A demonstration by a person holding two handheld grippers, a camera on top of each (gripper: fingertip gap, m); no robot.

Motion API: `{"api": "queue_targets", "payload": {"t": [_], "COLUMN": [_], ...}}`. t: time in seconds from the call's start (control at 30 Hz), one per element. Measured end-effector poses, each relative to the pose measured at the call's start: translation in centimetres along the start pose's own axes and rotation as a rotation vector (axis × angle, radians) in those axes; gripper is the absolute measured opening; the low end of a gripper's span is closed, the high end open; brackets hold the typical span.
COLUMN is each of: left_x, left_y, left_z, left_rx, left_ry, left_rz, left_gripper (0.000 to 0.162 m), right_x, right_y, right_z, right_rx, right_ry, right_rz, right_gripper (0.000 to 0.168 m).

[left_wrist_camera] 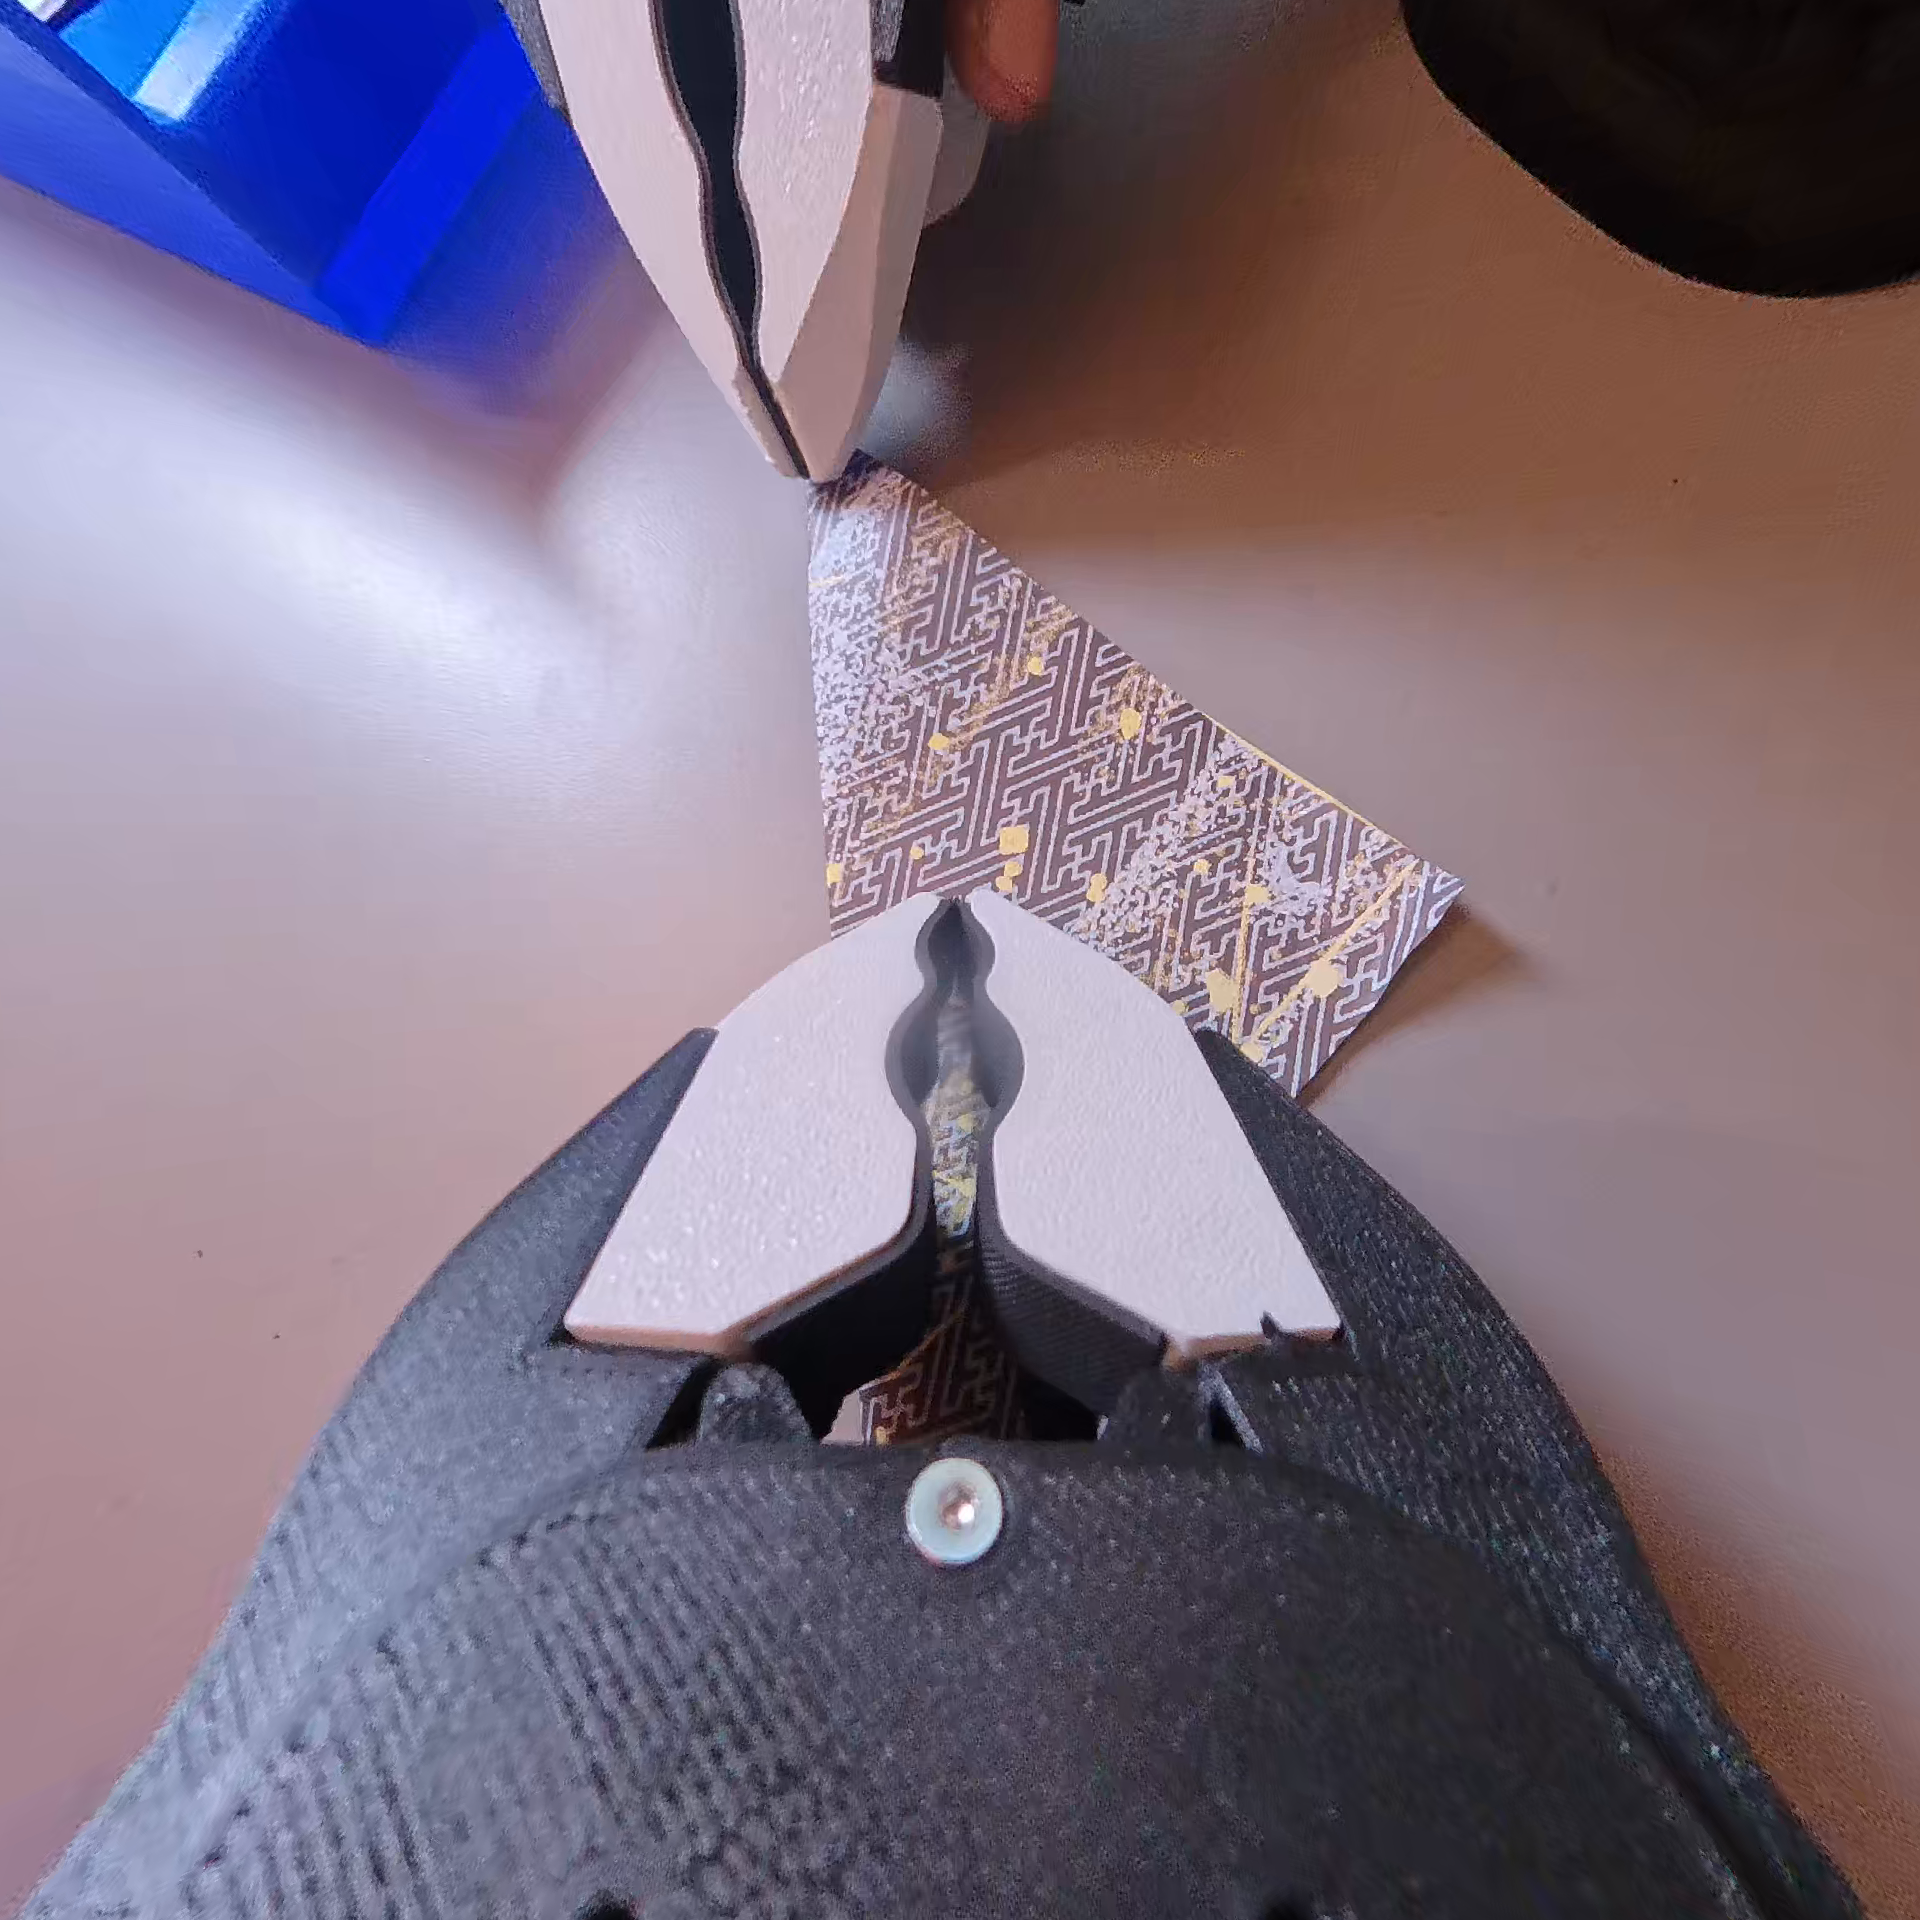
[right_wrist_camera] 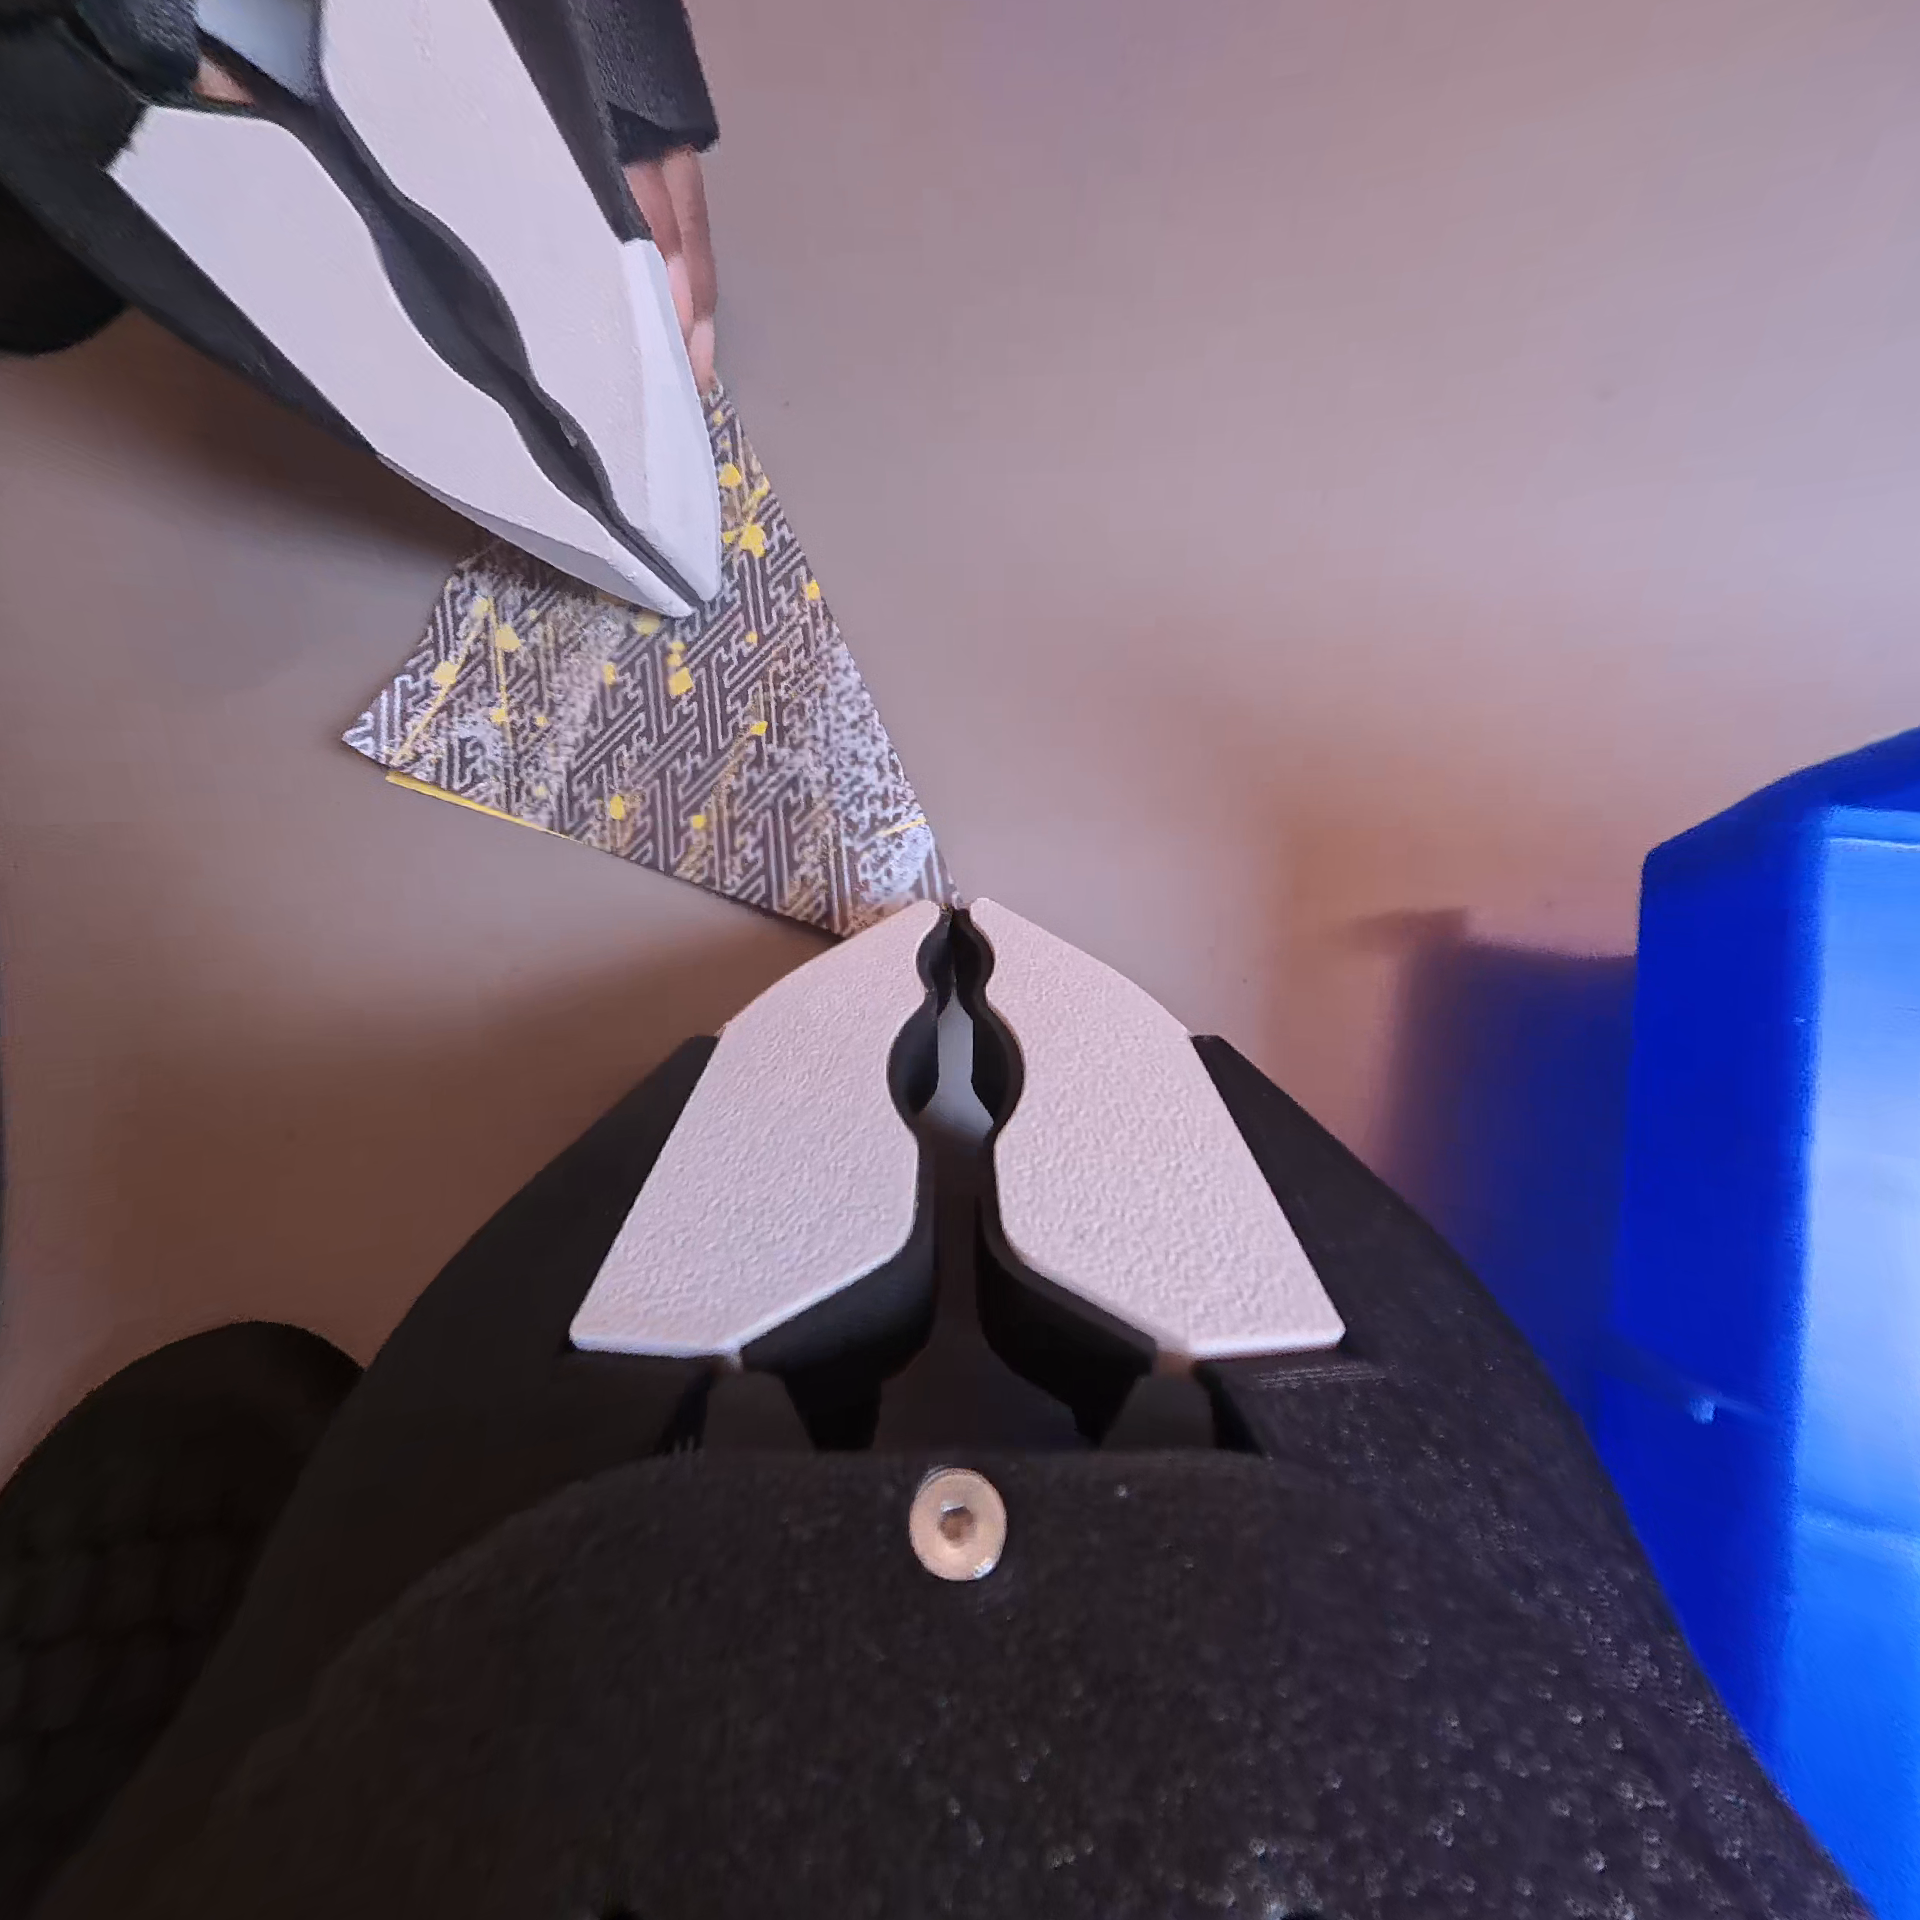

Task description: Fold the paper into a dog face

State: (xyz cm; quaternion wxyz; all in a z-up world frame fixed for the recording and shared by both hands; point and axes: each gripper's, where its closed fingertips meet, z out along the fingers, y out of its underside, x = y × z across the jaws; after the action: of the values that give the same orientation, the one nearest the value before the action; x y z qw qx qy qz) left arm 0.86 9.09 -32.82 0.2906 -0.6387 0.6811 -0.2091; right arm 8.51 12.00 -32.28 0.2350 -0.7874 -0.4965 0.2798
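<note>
The paper [left_wrist_camera: 1049,748] is folded into a triangle with a brown-and-silver maze pattern, gold flecks and a yellow underside. It lies flat on the tan table [left_wrist_camera: 364,831]. My left gripper [left_wrist_camera: 958,904] is shut, and its tips rest on top of the paper near the folded edge. The right wrist view shows it [right_wrist_camera: 694,605] pressing down on the paper [right_wrist_camera: 665,748]. My right gripper [right_wrist_camera: 956,909] is shut with its tips on the sharp corner at one end of the fold. The left wrist view shows it [left_wrist_camera: 808,473] at that far corner.
A blue plastic bin [left_wrist_camera: 343,177] stands beside the right gripper and also shows in the right wrist view [right_wrist_camera: 1787,1143]. A person's fingers [left_wrist_camera: 1003,62] and a dark sleeve [left_wrist_camera: 1714,125] are behind the right gripper. Bare table surrounds the paper. Across from one pair of fingers to the other is roughly 9 cm.
</note>
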Motion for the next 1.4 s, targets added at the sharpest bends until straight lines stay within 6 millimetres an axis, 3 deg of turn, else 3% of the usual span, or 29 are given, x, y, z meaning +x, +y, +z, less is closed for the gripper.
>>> {"api": "queue_targets", "payload": {"t": [0.17,0.23,0.27,0.37,0.57,0.73,1.0,1.1,1.17,1.23,1.4], "left_x": [0.0,0.0,0.0,0.0,0.2,0.4,0.4,0.4,0.6,0.9,1.4], "left_y": [0.0,0.0,0.0,0.0,0.1,0.2,0.2,0.2,0.2,0.1,0.1], "left_z": [0.0,0.0,0.0,0.0,-0.1,-0.3,-0.3,-0.3,-0.3,-0.3,-0.4], "left_rx": [-0.005,-0.004,-0.003,-0.006,-0.009,0.003,0.012,0.016,0.018,0.026,0.039], "left_ry": [-0.013,-0.018,-0.02,-0.031,-0.043,-0.036,-0.039,-0.034,-0.03,-0.02,-0.015], "left_rz": [0.0,0.003,0.003,0.017,0.036,0.03,0.034,0.035,0.049,0.068,0.103], "left_gripper": [0.0,0.0,0.0,0.0,0.0,0.0,0.0,0.0,0.0,0.0,0.0], "right_x": [-0.3,0.7,1.0,1.2,0.5,0.3,-0.4,0.3,0.0,-0.7,-2.2], "right_y": [-1.1,-0.2,0.4,1.2,1.1,1.0,-1.0,-0.4,0.2,0.4,0.7], "right_z": [-1.6,-2.1,-2.1,-1.7,-0.5,-0.1,-0.8,-0.8,-0.4,-0.1,0.9], "right_rx": [0.097,0.053,0.02,-0.013,-0.07,-0.083,0.086,0.039,-0.035,-0.096,-0.238], "right_ry": [-0.018,0.043,0.058,0.056,0.042,0.051,0.028,0.058,0.023,-0.016,-0.044], "right_rz": [0.023,0.04,0.057,0.092,-0.012,-0.104,-0.151,-0.127,-0.127,-0.156,-0.279], "right_gripper": [0.0,0.002,0.015,0.023,0.018,0.0,0.0,0.0,0.022,0.035,0.037]}}
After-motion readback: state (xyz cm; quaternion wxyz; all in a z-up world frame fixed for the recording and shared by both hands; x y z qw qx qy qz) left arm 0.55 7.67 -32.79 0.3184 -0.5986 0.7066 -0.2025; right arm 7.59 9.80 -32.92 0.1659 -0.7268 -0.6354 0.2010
